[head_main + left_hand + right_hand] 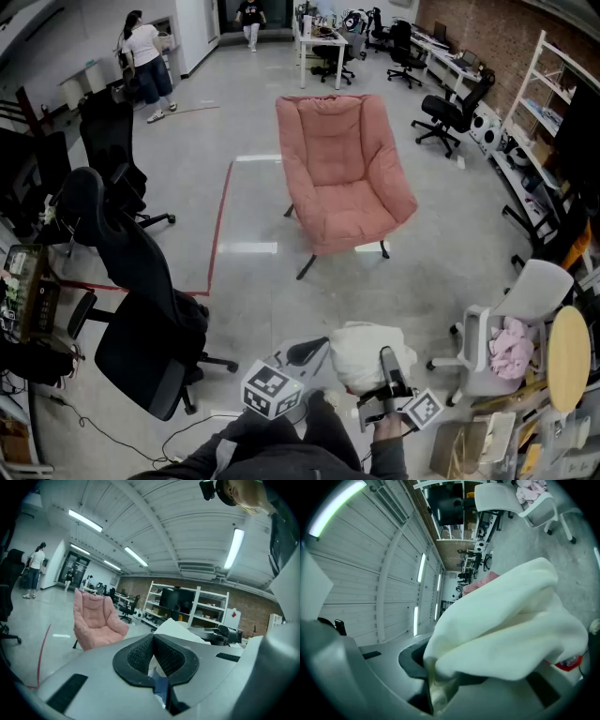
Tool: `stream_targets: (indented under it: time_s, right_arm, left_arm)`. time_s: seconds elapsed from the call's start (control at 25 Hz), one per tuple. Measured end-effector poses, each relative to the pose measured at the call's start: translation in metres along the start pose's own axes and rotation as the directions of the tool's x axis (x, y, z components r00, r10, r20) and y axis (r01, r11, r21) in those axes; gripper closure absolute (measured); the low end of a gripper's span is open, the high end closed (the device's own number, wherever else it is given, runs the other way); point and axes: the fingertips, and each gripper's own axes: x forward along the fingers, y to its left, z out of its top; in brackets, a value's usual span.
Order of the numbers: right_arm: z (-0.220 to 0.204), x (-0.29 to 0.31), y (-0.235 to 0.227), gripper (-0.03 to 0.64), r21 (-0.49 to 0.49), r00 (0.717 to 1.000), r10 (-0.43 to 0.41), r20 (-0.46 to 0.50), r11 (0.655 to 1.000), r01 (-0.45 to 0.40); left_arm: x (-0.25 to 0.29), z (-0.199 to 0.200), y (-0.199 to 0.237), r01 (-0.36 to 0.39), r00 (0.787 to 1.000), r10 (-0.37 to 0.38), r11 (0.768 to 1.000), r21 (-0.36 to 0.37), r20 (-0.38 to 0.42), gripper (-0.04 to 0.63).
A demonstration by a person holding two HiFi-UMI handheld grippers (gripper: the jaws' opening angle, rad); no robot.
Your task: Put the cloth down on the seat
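Head view: soft, bunched white cloth

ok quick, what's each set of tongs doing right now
left tongs: closed, seemingly pinching an edge of the cloth.
right tongs: closed on the cloth, holding most of it up.

Both grippers carried low before body, near each other, pointed forward. Left gripper: jaws seen brought together at tips, marker cube turned up. Right gripper: rolled onto side, held level, jaws clamped on cloth, fold pinched deep between pads. Right hand wrapped round grip; dark sleeves seen at bottom edge.
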Motion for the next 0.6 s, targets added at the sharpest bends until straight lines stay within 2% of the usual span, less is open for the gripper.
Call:
stream_targets:
  time_s: [0.2, 0.32, 0.6]
  right_arm:
    - [-0.089, -0.055, 0.021, 0.517, 0.006, 0.998, 0.002, 0.060, 1.000, -0.002]
    - [-0.132, -0.080, 0.036, 0.517, 0.006, 0.997, 0.014, 0.074, 1.000, -0.014]
    - [-0.200, -0.122, 0.055, 0.517, -0.024, 0.996, 0.036, 0.086, 0.999, -0.034]
  left_arm:
    - [-0.100, -0.030, -0.013, 0.053, 0.998, -0.052, 0.998, 0.027, -0.044, 0.591]
    - [-0.149, -0.035, -0.019, 0.071, 0.997, -0.069, 0.996, 0.044, -0.038, 0.591]
    - [-0.225, -0.058, -0.035, 0.096, 0.994, -0.093, 0.994, 0.056, -0.054, 0.591]
